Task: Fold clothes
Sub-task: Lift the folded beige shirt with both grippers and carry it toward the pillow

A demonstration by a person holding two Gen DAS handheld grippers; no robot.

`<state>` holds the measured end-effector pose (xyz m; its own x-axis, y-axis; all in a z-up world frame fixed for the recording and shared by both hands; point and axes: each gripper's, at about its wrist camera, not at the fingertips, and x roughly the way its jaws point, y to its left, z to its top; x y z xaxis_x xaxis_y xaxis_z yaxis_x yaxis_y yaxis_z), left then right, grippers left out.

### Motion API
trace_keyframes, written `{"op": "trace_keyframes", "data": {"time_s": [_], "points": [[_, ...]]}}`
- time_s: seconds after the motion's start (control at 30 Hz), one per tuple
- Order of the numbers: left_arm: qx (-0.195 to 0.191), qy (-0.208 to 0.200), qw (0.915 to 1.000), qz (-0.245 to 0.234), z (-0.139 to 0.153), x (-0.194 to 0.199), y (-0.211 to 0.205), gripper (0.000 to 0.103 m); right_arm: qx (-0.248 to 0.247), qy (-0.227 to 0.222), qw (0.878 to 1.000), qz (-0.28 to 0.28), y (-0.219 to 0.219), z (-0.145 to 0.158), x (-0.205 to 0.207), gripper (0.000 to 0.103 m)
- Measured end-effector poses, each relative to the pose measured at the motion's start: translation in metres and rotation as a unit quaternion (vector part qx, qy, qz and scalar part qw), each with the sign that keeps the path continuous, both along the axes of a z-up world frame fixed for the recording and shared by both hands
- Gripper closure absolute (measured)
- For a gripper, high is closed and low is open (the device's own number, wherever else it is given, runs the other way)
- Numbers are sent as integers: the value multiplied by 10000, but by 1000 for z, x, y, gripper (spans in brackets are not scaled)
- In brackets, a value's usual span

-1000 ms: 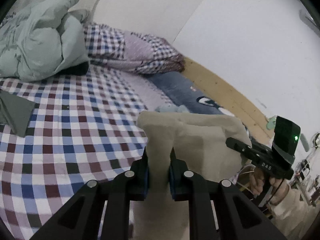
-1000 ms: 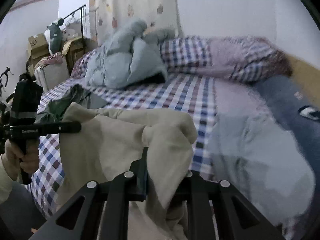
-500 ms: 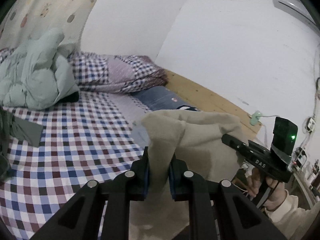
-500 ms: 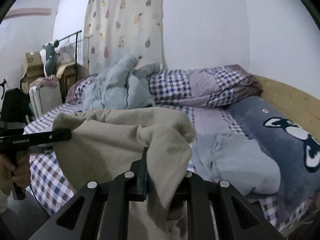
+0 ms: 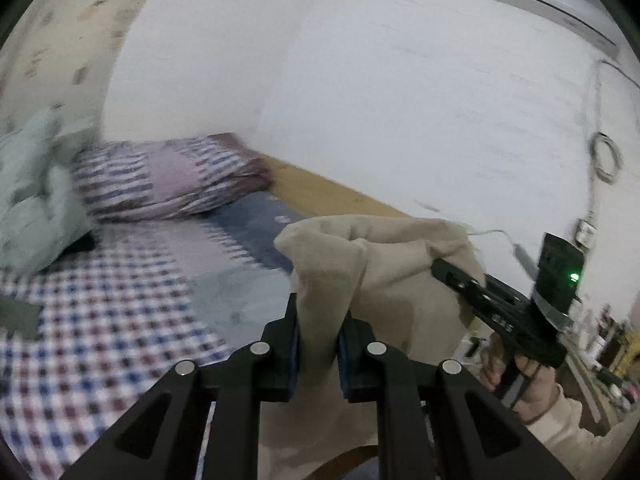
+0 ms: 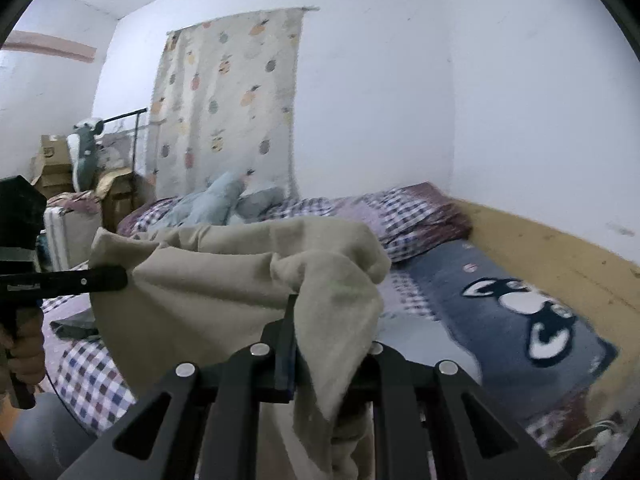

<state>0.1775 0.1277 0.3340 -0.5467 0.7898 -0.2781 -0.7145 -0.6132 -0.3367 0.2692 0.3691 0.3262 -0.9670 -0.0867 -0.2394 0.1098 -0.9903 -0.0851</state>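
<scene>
The beige garment (image 5: 404,280) hangs in the air above the near edge of the bed (image 5: 100,320), stretched between both tools and drooping out of the bottom of each frame. In the left wrist view the left tool (image 5: 318,344) is clenched on a bunched fold of the cloth at lower centre, the fabric pressed between its two pads. At the right of that frame the right tool (image 5: 440,268) bites the garment's other top corner, gripped by a hand (image 5: 520,376) with a pale sleeve. In the right wrist view the right tool (image 6: 320,356) is likewise clenched on cloth, which drapes over and hides its right finger; the left tool (image 6: 120,278) enters from the left edge and pinches the far corner.

The garment's top edge sags between the two grips. Beyond it the checked bedsheet lies mostly bare in the middle, giving open room. The bed's far end is crowded: a pale green quilt (image 6: 224,204) and a checked pillow (image 6: 404,216) sit in a heap, and a blue blanket with a cartoon face (image 6: 520,312) runs along the wooden side board (image 6: 560,256) at the right.

White walls close the bed on two sides. A fruit-print curtain (image 6: 228,96) hangs at upper centre, with cardboard boxes (image 6: 52,164) and a clothes rail stacked at the left edge. An air conditioner (image 5: 552,16) sits at the upper right of the left wrist view
</scene>
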Motion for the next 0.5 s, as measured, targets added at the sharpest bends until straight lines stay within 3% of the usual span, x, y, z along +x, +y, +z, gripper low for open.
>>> {"op": "trace_keyframes", "data": {"time_s": [0.27,0.5], "points": [[-224,529,9936,-970,68,-13,94,88,167,289,9972,-666,78,59,10,89],[-695,621,9877,-1253,106,-38,165,88,333,358,9918,-1177,142,103,-10,89]]}}
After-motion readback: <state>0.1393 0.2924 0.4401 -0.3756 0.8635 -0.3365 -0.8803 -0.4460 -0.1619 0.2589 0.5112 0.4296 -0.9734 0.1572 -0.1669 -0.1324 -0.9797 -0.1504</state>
